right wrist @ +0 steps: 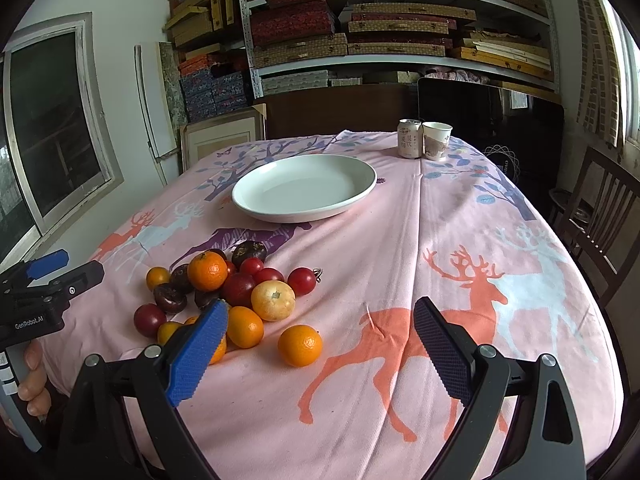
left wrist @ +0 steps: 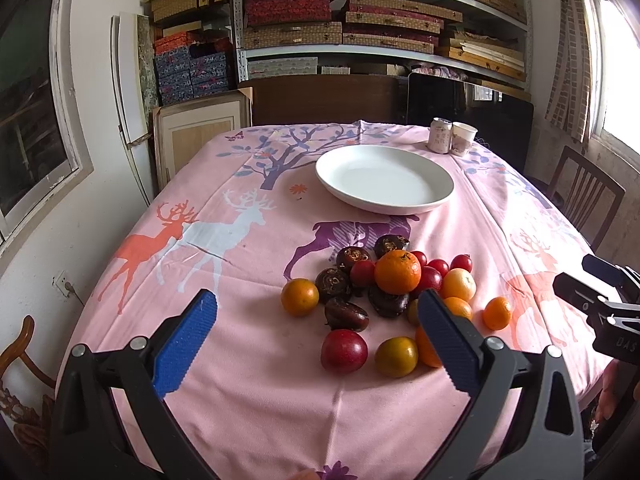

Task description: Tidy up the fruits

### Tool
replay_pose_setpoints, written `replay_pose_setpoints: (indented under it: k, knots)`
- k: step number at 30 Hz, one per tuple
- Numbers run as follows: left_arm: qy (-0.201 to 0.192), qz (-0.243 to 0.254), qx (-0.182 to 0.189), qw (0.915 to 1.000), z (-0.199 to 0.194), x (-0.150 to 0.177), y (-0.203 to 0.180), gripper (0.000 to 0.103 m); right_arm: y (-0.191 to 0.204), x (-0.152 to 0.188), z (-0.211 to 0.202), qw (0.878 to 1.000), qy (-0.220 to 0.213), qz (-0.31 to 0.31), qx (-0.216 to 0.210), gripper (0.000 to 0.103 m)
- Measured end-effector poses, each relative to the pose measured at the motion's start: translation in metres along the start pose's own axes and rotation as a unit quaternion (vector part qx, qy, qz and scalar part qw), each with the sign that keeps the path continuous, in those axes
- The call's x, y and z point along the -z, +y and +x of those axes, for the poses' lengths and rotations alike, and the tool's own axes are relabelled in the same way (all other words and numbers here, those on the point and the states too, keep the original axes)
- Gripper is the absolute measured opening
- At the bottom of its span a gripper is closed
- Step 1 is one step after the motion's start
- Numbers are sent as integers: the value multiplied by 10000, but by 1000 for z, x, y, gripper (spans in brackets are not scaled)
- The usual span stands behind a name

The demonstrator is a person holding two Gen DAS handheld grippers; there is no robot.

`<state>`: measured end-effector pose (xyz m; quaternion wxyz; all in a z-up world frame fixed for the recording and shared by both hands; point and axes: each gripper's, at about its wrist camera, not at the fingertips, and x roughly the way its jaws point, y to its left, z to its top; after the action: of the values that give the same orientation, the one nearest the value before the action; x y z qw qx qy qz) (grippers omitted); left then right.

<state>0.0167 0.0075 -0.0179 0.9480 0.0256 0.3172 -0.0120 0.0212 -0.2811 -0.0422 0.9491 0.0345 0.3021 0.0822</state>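
A pile of fruit (left wrist: 384, 292) lies on the pink deer-print tablecloth: oranges, red plums, cherry tomatoes and dark water chestnuts. It also shows in the right wrist view (right wrist: 224, 292). An empty white plate (left wrist: 384, 178) sits behind the pile, also seen from the right wrist (right wrist: 304, 186). My left gripper (left wrist: 318, 312) is open and empty, held above the near side of the pile. My right gripper (right wrist: 320, 318) is open and empty, right of the pile, with a lone orange (right wrist: 300, 345) just below between its fingers.
A drink can (left wrist: 440, 135) and a paper cup (left wrist: 463, 138) stand at the table's far right corner. Wooden chairs (right wrist: 600, 216) stand to the right. Shelves of boxes (left wrist: 360, 20) fill the back wall. A window (left wrist: 32, 112) is on the left.
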Motion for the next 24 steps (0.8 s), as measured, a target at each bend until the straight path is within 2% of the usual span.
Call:
replay_pose_setpoints:
  k: [24]
  knots:
    - [29, 13, 8, 10000, 0, 1, 0, 98, 5, 3, 0, 10000, 33, -23, -26, 95]
